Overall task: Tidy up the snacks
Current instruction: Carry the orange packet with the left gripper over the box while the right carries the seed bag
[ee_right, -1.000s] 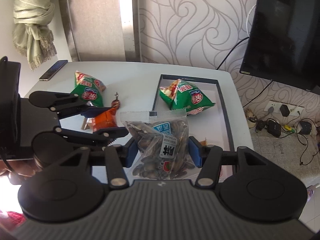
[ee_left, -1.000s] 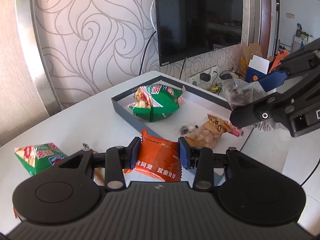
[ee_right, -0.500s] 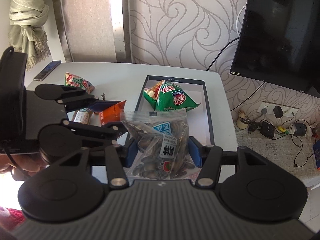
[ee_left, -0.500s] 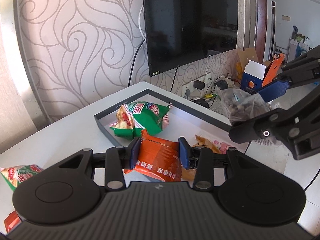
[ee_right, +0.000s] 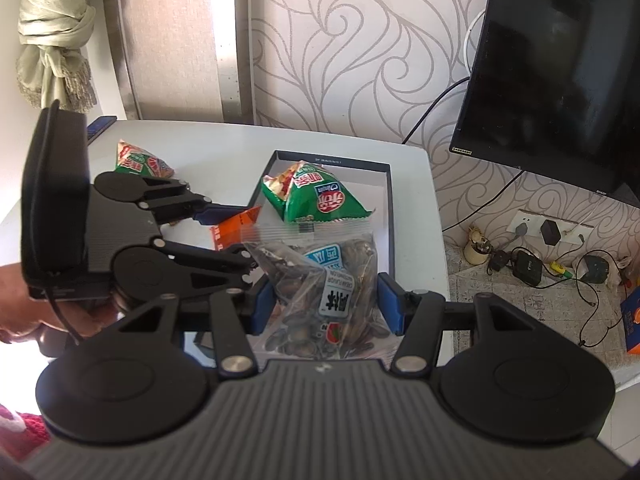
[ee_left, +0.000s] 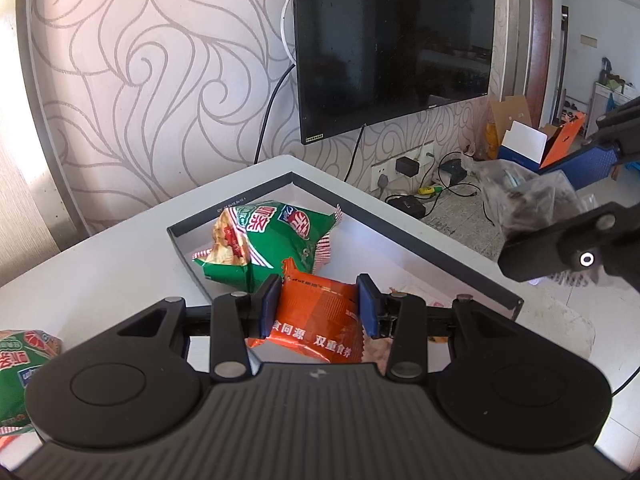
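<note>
While both of my hands are loaded, the thing that matters is where the tray (ee_left: 420, 240) lies from each packet. My left gripper (ee_left: 318, 306) has its blue pads pressed in on the sides of the orange packet (ee_left: 316, 320), which hangs crosswise between them, its long axis running from 9 to 3 o'clock. From that camera the dark-rimmed tray opens straight ahead at 12 o'clock, just beyond and below the packet, with a green chip bag (ee_left: 272, 240) already lying inside near the far corner.

My right gripper (ee_right: 326, 304) is clamped on the clear bag of seeds (ee_right: 324, 288), its zip edge pointing away at 12 o'clock. In that view the tray (ee_right: 390, 216) sits at 12 o'clock too, the green bag (ee_right: 316, 198) in it, and the left gripper (ee_right: 230, 236) reaches in from 9 o'clock. I judge the left hand is the nearer to a free patch of tray floor, so it should release first.

A second green bag (ee_right: 140, 160) waits outside the tray at 11 o'clock on the white table (ee_right: 224, 148). Behind stand swirl-patterned wallpaper, a wall-mounted television (ee_left: 392, 40), and cables and plugs on the floor at 3 o'clock.
</note>
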A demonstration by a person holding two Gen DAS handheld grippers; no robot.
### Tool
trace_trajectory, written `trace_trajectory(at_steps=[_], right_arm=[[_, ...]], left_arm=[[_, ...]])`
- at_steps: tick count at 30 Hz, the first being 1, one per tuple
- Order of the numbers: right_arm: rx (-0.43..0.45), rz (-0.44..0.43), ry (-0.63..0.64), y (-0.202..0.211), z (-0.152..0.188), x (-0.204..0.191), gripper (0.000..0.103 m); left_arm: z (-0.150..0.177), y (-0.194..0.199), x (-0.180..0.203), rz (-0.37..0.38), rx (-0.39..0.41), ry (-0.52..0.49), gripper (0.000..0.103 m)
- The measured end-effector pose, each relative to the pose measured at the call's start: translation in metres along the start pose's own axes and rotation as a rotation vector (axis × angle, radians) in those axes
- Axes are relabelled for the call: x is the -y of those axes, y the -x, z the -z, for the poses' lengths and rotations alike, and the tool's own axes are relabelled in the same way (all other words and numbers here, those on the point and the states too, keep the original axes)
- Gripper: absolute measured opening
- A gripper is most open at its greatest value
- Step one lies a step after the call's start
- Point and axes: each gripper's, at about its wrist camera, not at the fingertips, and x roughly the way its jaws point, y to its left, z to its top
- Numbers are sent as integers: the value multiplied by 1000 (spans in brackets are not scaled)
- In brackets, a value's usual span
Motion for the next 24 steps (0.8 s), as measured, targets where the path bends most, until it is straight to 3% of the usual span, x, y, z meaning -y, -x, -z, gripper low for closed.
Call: trace_trajectory(at_steps=[24], right_arm=[[-40,-54,42,-18,3,18,57]], left_arm=[[-10,-76,-9,-94,-72,59,47]])
